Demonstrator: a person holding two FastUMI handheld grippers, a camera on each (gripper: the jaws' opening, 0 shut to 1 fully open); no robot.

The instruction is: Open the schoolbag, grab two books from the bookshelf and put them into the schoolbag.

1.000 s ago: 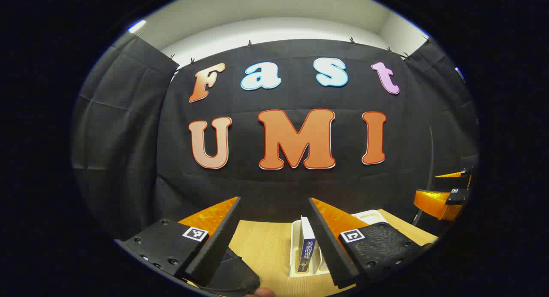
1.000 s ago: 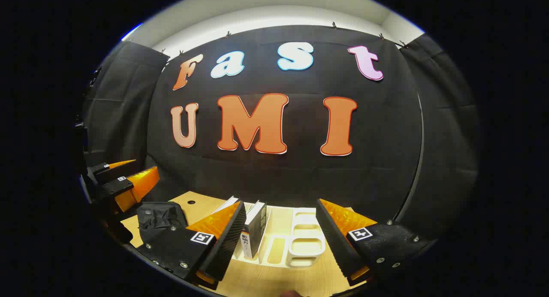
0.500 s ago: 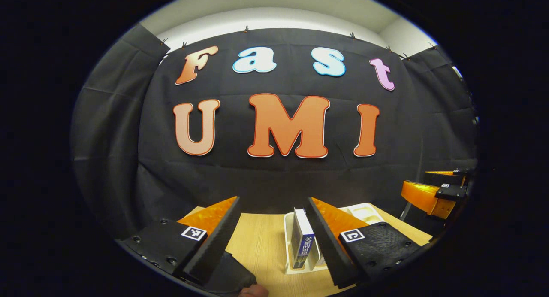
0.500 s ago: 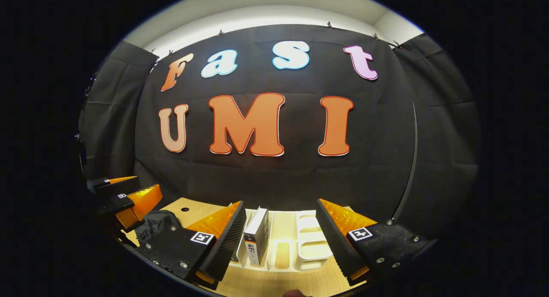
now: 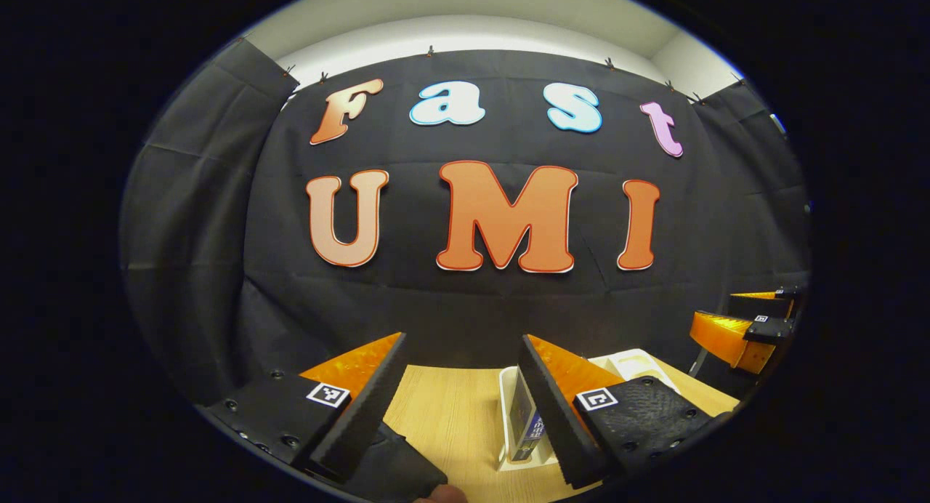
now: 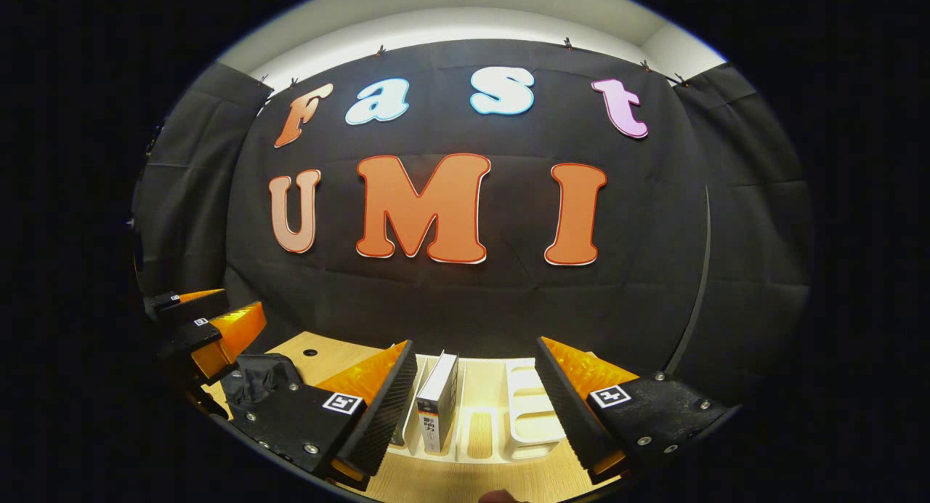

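Black fabric, slack and crumpled: the schoolbag (image 6: 260, 376), lying on the desk (image 6: 465, 481) at the left of the right gripper view, just behind the left finger of the right tongs (image 6: 479, 416). In the left gripper view a dark fold of it (image 5: 396, 468) sits under the left finger of the left tongs (image 5: 458, 408). Whether its opening is undone cannot be told.

White moulded bookshelf (image 6: 534, 416), set on the desk ahead of the bag, its slots running away from the cameras toward the booth wall.

Book, dark spine (image 6: 438, 405): standing upright on its lower edge in a left slot of the bookshelf, long axis vertical, spine facing the right tongs, covers parallel to the slot dividers. It lies forward of the right tongs and toward their left finger, within the gap.

Book, blue spine (image 5: 524, 423): upright in the bookshelf (image 5: 508, 387), spine toward the left tongs, close against their right finger and partly hidden by it.

Both tongs spread wide, nothing held. The right tongs (image 5: 748, 328) also appear at the right edge of the left gripper view; the left tongs (image 6: 207, 325) at the left edge of the right gripper view.

Judgement: the left tongs are nearer the schoolbag, so opening falls to them; the right tongs are better lined up on the dark-spined book, whose vertical faces suit a pinch across its thickness.
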